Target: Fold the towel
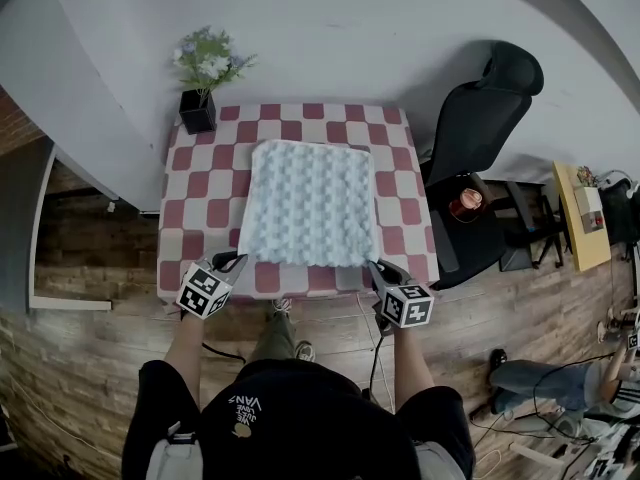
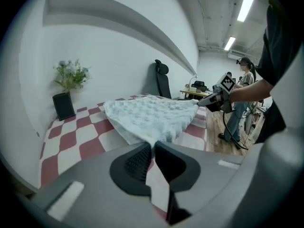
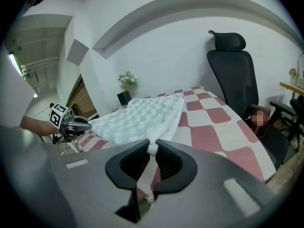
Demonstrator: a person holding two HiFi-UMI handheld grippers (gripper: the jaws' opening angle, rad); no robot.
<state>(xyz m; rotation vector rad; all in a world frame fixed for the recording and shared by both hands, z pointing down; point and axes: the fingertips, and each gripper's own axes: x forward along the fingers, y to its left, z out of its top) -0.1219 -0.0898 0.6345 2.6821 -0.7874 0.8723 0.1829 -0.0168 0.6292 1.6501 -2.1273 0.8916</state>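
Observation:
A pale blue bubble-textured towel [image 1: 312,203] lies spread flat on the red-and-white checked table [image 1: 200,178]. My left gripper [image 1: 236,261] pinches the towel's near left corner [image 2: 152,137]; its jaws are closed on the cloth. My right gripper [image 1: 377,267] pinches the near right corner [image 3: 152,147], a small tuft of towel [image 3: 142,115] showing between its jaws. Both corners are drawn slightly toward the near table edge. Each gripper shows in the other's view: the right gripper [image 2: 204,100] and the left gripper [image 3: 85,123].
A black pot of flowers [image 1: 199,103] stands at the table's far left corner. A black office chair [image 1: 478,118] is right of the table, with a small side table [image 1: 470,206] beside it. A person [image 2: 244,94] stands further back in the room.

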